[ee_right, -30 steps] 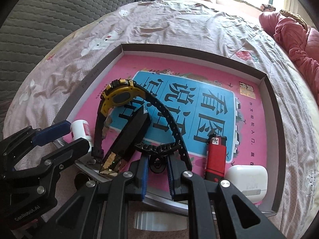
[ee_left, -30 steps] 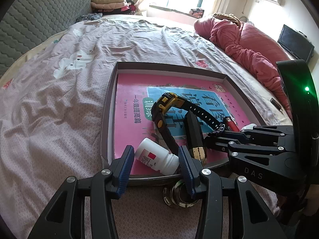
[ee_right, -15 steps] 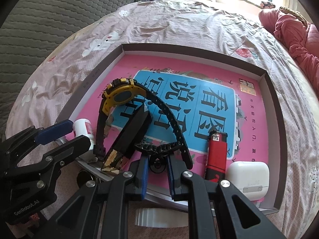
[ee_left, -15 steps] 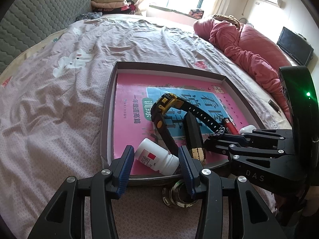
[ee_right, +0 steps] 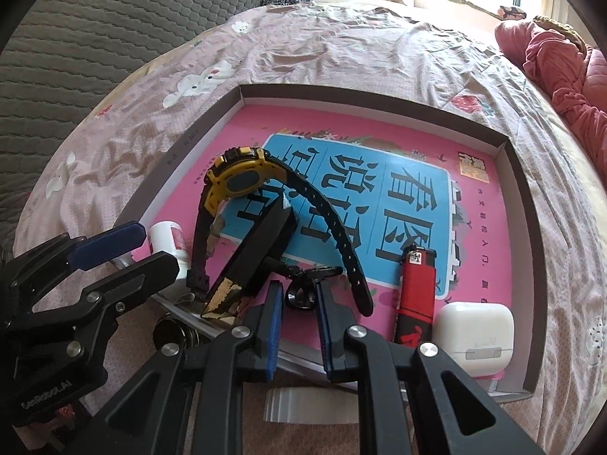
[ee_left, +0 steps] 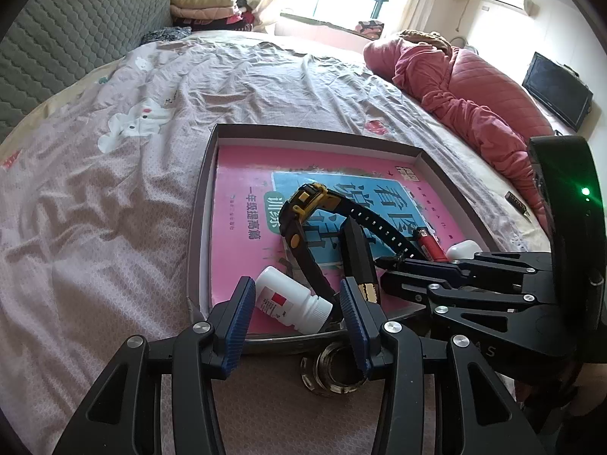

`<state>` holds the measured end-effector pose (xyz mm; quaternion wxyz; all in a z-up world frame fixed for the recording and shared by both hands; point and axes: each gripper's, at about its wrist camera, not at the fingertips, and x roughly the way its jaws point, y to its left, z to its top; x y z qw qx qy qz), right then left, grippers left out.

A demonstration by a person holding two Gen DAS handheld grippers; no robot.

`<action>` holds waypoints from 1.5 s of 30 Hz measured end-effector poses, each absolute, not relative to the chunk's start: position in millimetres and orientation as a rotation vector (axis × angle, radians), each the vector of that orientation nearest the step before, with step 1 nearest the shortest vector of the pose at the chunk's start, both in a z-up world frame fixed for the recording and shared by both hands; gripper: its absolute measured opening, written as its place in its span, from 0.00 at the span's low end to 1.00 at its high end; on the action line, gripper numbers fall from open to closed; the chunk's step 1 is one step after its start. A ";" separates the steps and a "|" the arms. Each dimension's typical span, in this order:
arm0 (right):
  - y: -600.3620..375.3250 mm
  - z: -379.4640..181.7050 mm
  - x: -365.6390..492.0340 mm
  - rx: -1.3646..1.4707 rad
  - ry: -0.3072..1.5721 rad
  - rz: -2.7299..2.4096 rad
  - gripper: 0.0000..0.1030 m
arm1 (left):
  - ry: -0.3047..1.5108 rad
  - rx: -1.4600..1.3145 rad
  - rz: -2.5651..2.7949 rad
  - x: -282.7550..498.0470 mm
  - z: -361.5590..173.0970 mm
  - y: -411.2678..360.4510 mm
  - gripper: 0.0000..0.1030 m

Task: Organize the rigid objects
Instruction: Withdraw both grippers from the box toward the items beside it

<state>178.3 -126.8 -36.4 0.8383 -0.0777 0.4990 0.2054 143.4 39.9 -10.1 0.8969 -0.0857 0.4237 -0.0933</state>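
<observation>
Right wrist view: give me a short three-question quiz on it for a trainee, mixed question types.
1. True or false: the red lighter lies outside the box.
2. The watch in the box has a frame of which colour? A green, B yellow, C white.
3. In a few words: what sits between the right tongs?

Key: 1 false, it lies inside, beside the white earbud case. 2 B. 3 a small black loop.
</observation>
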 end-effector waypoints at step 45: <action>-197.2 3.6 102.7 0.003 0.786 0.353 0.49 | 0.880 -0.094 -0.142 94.9 16.9 27.1 0.71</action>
